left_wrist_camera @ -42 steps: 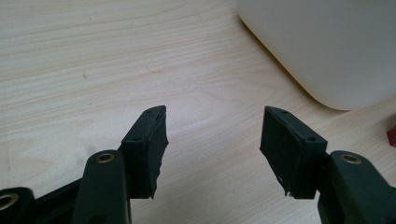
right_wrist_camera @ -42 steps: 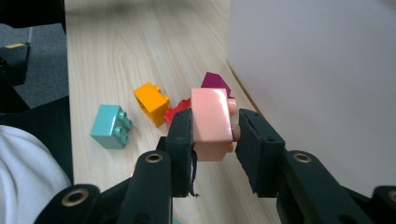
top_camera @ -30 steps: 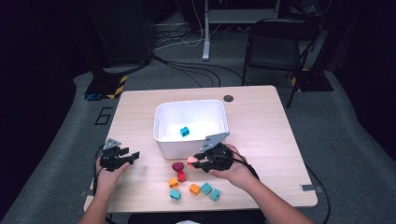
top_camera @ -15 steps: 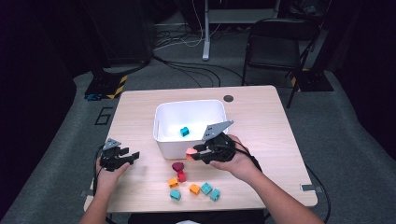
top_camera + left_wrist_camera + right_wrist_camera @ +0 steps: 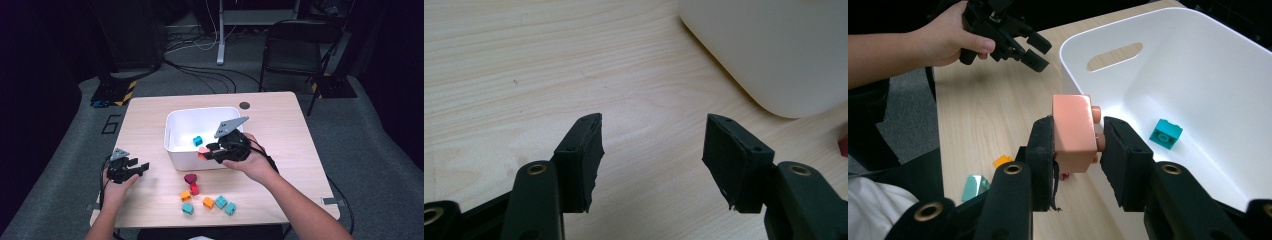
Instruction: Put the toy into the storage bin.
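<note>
High view – right gripper (image 5: 206, 152): your right hand carries it at the bin's (image 5: 172, 127) near wall, raised off the counter (image 5: 280, 120), jaws pointing left across the front rim with a pink brick (image 5: 202, 152) at their tip.
High view – drop relation: the bin's open floor lies just beyond and to the far side of the brick – the move turns on carrying it over that near rim, not along it.
High view – left gripper (image 5: 141, 167): parked low on the counter, well left of the bin, and much farther from the brick than the right one.
High view – loose bricks (image 5: 209, 202): a small scatter near the counter's front edge, below the bin; a teal brick (image 5: 198, 140) already lies inside it.
Left gripper view – jaws: wide apart with nothing between them – bare counter (image 5: 524, 60) under them, the bin's outer corner (image 5: 774, 50) ahead to the right.
Right gripper view – jaws: closed on the pink brick (image 5: 1074, 132), pads on its two broad faces, long axis standing roughly upright, studs toward the right-hand pad.
Right gripper view – target: the bin's (image 5: 1198, 70) interior opens to the right of the brick, the teal brick (image 5: 1166, 133) on its floor; the rim passes just behind the grip.
Right gripper view – other hand: the left gripper (image 5: 1033, 52) hangs open over the counter beyond, clear of the path.
</note>
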